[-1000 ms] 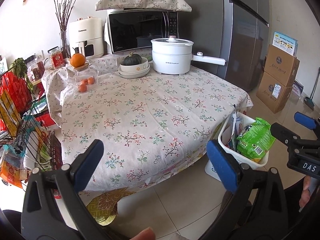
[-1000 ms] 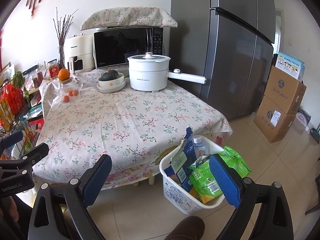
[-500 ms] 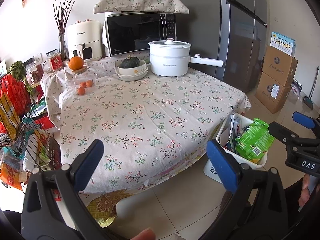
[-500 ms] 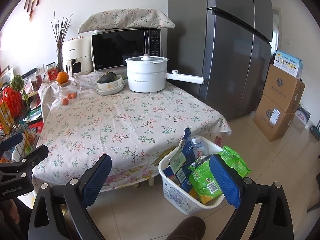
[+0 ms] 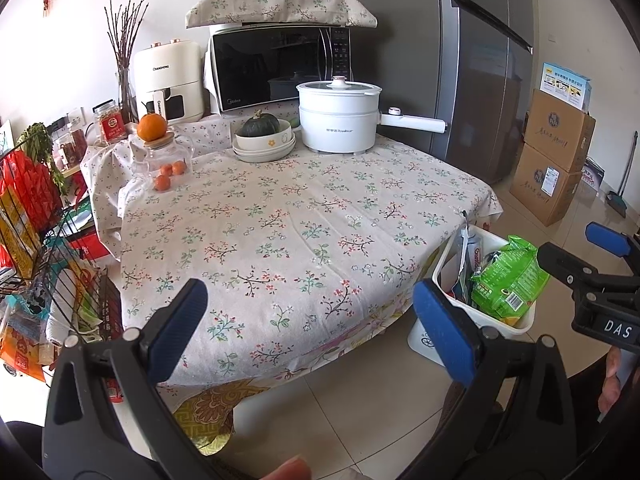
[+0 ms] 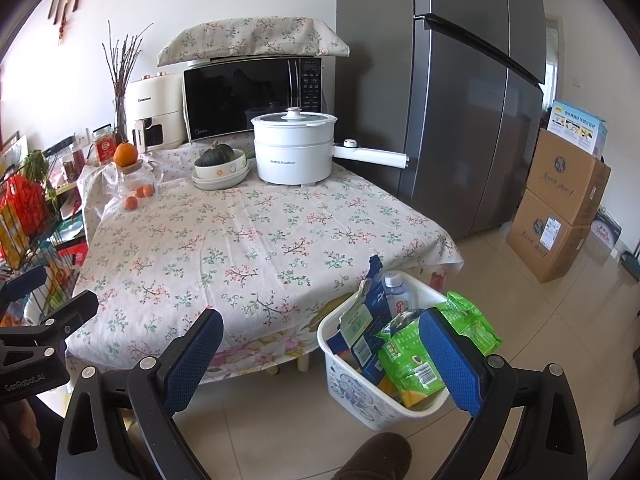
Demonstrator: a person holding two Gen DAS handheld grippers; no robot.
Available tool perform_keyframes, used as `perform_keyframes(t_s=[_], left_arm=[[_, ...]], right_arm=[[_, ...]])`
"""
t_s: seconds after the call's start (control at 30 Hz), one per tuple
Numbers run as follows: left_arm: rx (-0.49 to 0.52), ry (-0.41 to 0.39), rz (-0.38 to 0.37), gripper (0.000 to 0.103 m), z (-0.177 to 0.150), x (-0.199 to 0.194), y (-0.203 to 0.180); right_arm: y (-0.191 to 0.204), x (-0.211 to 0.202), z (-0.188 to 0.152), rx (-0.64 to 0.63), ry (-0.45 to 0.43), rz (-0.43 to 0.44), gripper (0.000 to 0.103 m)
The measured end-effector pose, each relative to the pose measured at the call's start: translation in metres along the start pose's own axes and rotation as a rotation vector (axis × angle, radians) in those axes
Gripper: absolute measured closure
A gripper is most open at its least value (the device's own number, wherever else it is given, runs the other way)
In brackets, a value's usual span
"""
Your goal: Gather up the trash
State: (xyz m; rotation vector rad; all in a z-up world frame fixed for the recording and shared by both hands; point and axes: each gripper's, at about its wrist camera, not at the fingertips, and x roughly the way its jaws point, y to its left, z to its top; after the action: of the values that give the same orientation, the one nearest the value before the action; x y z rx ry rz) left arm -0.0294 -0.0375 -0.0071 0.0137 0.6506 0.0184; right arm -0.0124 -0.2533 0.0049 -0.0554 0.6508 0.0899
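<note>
- The left gripper (image 5: pixel 310 322) was held back from the table edge, its blue-padded fingers (image 5: pixel 180 326) spread wide with nothing between them.
- Same deal with the right gripper (image 6: pixel 324 354): jaws parted wide, nothing gripped, hung over the floor tiles.
- The trash was seen piled in a white plastic basket (image 6: pixel 348 376) parked on the floor just beside the table's near right corner.
- A green snack bag (image 6: pixel 424 354), a blue carton (image 6: pixel 370 330) and a clear bottle (image 6: pixel 394 286) were stuffed in it, poking above the rim.
- The floral tablecloth (image 5: pixel 288 232) was left bare in the middle; a white electric pot (image 5: pixel 338 116), a squash in stacked bowls (image 5: pixel 262 138) and an orange on a glass jar (image 5: pixel 152 128) were lined up at the far end.
</note>
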Motion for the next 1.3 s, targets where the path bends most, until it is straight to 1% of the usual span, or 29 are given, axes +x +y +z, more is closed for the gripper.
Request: perform_keyframes(t_s=[1.1,1.3], left_arm=[[0.004,0.001,0.003,0.001,-0.0007,0.0,-0.0006],[0.005,0.026,-0.007,0.001,-0.002,0.004,0.0002]], right_arm=[[-0.0004,0.0,-0.0007,0.0,0.001,0.001,0.003],[0.0005,-0.0001,-0.0009,0.0,0.001,0.001,0.003]])
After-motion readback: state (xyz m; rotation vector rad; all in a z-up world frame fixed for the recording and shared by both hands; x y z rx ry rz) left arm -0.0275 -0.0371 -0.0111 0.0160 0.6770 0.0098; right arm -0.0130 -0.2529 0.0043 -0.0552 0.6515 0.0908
